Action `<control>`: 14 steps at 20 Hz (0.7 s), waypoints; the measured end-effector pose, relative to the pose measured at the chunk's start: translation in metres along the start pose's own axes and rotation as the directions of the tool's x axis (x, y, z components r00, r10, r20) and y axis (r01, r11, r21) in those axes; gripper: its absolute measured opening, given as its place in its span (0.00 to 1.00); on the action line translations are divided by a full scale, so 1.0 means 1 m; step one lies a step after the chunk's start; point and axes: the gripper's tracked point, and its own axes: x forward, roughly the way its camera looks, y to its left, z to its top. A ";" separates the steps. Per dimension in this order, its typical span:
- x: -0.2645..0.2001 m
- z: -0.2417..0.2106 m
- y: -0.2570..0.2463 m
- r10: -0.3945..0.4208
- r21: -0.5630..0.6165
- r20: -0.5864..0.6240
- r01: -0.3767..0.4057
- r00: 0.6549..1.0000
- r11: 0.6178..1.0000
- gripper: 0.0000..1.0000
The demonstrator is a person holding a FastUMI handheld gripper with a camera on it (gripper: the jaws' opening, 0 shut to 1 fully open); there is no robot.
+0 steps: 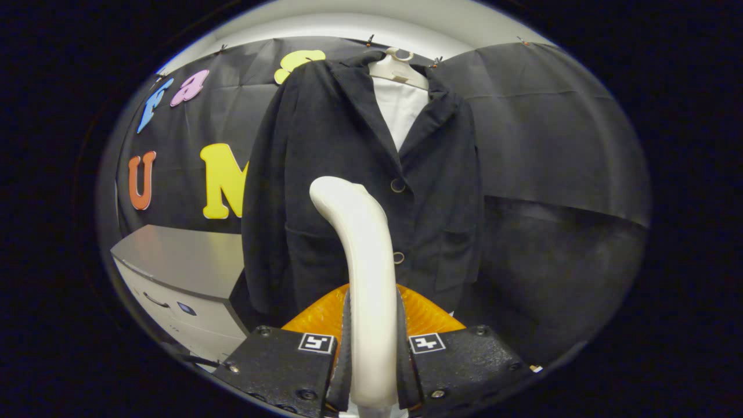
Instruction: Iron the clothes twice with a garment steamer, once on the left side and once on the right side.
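Dark woollen buttoned jacket [360, 191] on pale plastic hanger [399, 68], hanging flat against booth wall. Grey counter [186, 264] beside jacket's lower sleeve. Cream curved plastic steamer handle [363, 273] rises before jacket's centre buttons, head apparently short of fabric. Gripper [372, 348] clamped on handle, both fingers pressing. Judgement: steamer in hand, neither side pass evidently under way.

Camera rides the tool [371, 348], facing the near hanging jacket [325, 174].

light: even, from above (wall dim) | focus: sharp | edges: strong fisheye bending
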 end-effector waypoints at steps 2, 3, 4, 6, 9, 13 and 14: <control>-0.001 -0.020 -0.005 -0.001 0.007 -0.030 0.002 1.000 1.000 0.34; 0.000 -0.030 -0.006 0.000 0.014 -0.049 0.000 0.999 1.000 0.34; 0.001 -0.039 -0.006 0.002 0.018 -0.070 -0.001 0.998 1.000 0.34; 0.002 -0.056 -0.009 0.002 0.021 -0.101 0.000 0.995 1.000 0.34; 0.004 -0.076 -0.011 -0.005 0.021 -0.133 0.008 0.991 1.000 0.34; 0.006 -0.110 -0.011 0.000 0.037 -0.199 0.007 0.980 0.999 0.34; 0.008 -0.119 -0.011 0.005 0.043 -0.216 0.005 0.976 0.999 0.34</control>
